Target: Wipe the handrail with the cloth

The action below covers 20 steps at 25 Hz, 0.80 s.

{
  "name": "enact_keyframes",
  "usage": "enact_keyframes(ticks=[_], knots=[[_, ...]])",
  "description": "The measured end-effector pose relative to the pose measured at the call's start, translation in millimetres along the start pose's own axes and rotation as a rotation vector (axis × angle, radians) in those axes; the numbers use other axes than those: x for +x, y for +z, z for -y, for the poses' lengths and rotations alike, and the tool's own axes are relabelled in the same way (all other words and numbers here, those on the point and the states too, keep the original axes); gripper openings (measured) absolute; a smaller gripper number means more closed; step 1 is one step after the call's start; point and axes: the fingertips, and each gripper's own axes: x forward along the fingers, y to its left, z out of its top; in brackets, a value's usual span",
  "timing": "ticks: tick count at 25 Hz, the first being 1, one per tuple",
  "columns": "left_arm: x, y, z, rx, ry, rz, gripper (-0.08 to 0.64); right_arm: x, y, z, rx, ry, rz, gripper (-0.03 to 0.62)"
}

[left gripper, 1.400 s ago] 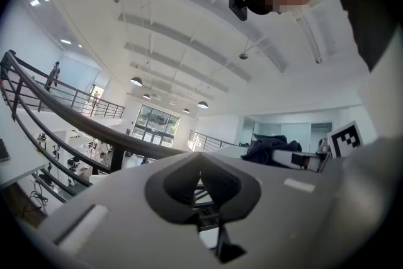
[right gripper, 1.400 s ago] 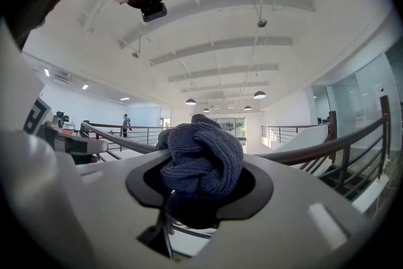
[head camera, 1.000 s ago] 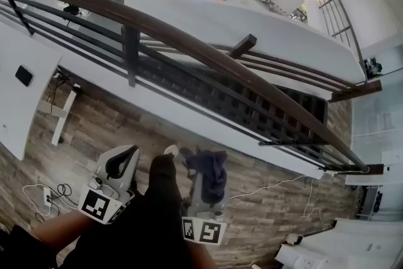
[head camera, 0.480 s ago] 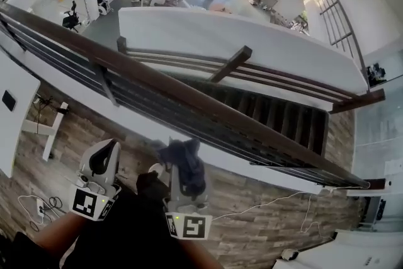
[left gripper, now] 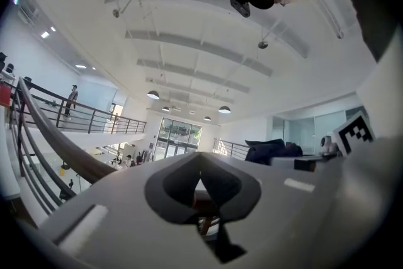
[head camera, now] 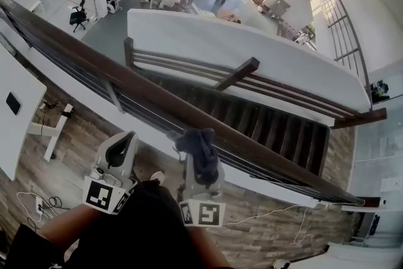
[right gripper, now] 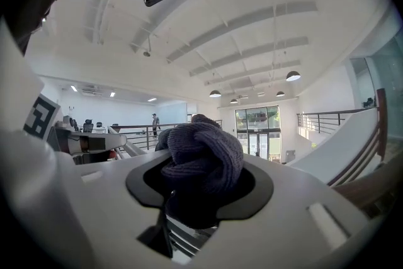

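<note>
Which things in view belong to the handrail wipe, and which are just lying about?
Job:
handrail
cloth
right hand-held gripper, shut on the cloth

Lying about or idle:
left hand-held gripper, shut on nothing
cables on the floor
white stand
office chair downstairs

The view has closed on the handrail (head camera: 145, 94): a second ago it crossed high in the head view, and it now runs lower through the middle, with more of the stairs (head camera: 277, 129) and the hall below showing beyond it. The right gripper (head camera: 200, 154) has come up and forward. Its cloth (head camera: 199, 147), which hung over the wooden floor (head camera: 63, 154) well short of the rail, now reaches the rail's near edge; contact cannot be made out. The left gripper (head camera: 121, 151) drifted left half a second ago and has since swung back right and nearer the railing's foot. The shoe (head camera: 157, 177) between the grippers now sits lower in the view.
</note>
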Motion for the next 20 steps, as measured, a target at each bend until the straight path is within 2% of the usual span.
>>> enact_keyframes(ticks=[6, 11, 20], knots=[[3, 7, -28, 0.017, -0.043, 0.003, 0.0, 55, 1, -54, -0.034, 0.101, -0.019, 0.176], [-3, 10, -68, 0.021, -0.004, -0.008, 0.0, 110, -6, -95, -0.052, 0.178, -0.023, 0.176], [-8, 9, -115, -0.003, 0.034, -0.018, 0.0, 194, -28, -154, -0.129, 0.278, -0.109, 0.178]])
